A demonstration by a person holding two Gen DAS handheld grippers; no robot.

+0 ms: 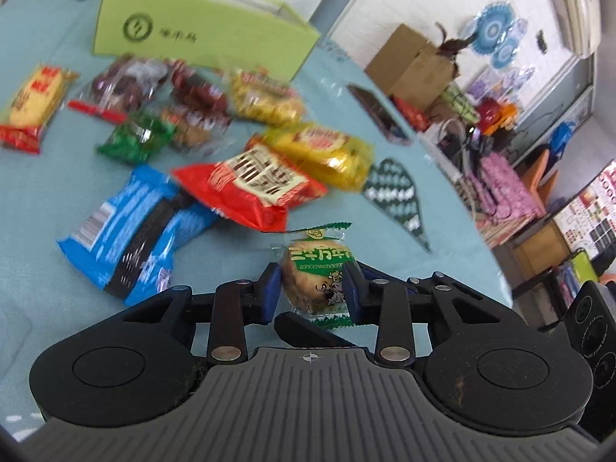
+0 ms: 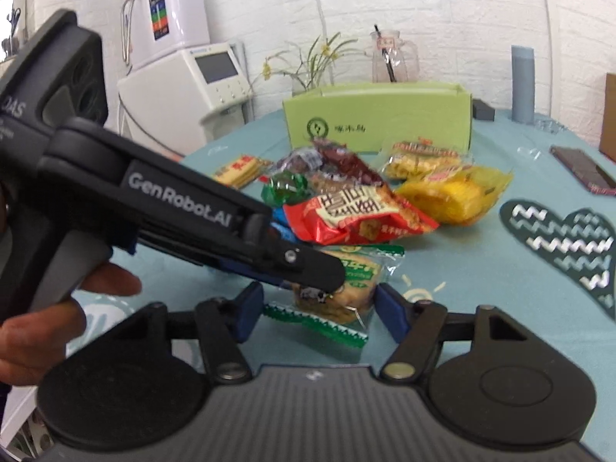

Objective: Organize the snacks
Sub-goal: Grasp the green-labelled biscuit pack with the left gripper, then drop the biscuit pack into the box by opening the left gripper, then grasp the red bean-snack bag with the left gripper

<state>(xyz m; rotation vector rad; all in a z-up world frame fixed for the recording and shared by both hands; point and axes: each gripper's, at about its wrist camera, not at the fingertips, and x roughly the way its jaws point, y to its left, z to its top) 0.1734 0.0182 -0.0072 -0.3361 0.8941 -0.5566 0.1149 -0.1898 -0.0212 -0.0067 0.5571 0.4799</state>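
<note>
Currently the left gripper (image 1: 312, 287) has its blue pads clamped on a green-wrapped biscuit packet (image 1: 316, 277) above the teal tablecloth (image 1: 38, 200). Right gripper (image 2: 318, 310) fingers stand apart, flanking the same packet.

We count ten snack packs (image 1: 265, 188), one green box (image 1: 200, 27) and two grippers (image 1: 310, 288) on one table (image 1: 46, 200).
</note>
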